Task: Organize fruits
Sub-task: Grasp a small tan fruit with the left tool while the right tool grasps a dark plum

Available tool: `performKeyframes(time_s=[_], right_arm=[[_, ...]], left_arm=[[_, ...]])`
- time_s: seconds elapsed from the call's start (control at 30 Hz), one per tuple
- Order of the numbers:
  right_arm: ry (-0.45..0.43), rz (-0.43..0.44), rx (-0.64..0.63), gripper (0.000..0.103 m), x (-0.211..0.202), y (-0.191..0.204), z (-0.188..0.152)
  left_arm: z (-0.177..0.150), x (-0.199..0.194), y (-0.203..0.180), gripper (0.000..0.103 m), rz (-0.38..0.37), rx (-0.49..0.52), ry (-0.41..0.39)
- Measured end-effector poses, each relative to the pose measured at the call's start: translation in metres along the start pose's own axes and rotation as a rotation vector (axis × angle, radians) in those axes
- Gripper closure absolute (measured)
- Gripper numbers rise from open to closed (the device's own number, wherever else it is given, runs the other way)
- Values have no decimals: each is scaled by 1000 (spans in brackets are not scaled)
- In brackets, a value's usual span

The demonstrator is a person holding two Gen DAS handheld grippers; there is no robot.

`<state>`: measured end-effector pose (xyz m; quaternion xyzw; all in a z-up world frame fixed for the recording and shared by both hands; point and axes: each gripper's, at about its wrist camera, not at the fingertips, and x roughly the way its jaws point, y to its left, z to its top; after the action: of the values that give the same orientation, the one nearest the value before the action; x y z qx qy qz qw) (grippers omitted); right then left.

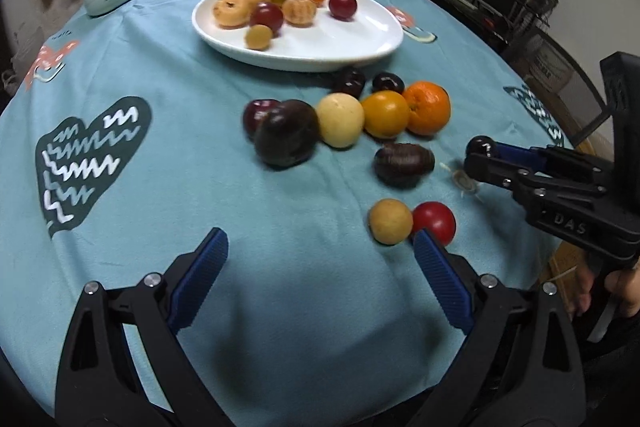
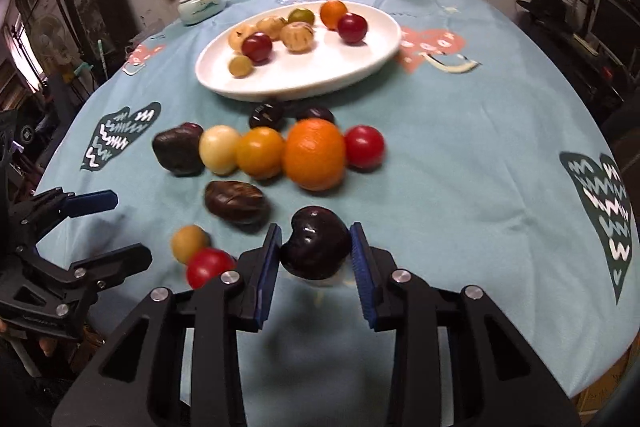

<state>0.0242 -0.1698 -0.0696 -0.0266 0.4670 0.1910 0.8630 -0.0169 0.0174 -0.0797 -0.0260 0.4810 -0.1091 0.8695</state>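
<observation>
A dark plum (image 2: 315, 247) is pinched across its widest part by the right gripper (image 2: 316, 255), just above the worktop (image 2: 460, 167). Smooth, slippery skin is judged; gentle pressure is advised. The left gripper (image 1: 320, 267) is spread, empty.

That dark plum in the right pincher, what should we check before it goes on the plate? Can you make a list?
1. Dark plum sits between the right gripper's pads: ok.
2. Grip is firm: cannot tell; the pads look close on both sides, but the picture is blurred.
3. White plate has bare space for it: ok, its near half is free.
4. Way to the plate is free: not ok; the orange and other fruits lie in between, so lift over them.
5. Left gripper is out of the way: ok, open, holding nothing, off to the side.
6. Red tomato beside the right gripper is safe from a bump: cannot tell.
</observation>
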Motion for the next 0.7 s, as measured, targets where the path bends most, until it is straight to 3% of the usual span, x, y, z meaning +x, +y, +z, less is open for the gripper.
performKeyframes(time_s=[0.13,0.27,0.33,0.4,0.43,0.57,0.7], right_arm=[[17,21,23,67,2,-13,-9],[15,37,39,67,1,-19,-13],[19,43,43,67,3,-19,-13],[33,46,41,67,7,-19,-14],[41,43,39,67,9,-19,-15],[50,40,22,65,11,-15,-15],[35,14,-21,69,11,-7,-17]], left_arm=[[-1,17,-14,7,75,62,27],[-2,30,-23,11,83,98,35],[2,33,-25,19,86,89,6],[6,31,-31,44,53,100,-17],[7,32,-34,65,37,110,-15],[6,32,-38,74,24,121,-24],[6,25,-31,74,-5,83,-29]])
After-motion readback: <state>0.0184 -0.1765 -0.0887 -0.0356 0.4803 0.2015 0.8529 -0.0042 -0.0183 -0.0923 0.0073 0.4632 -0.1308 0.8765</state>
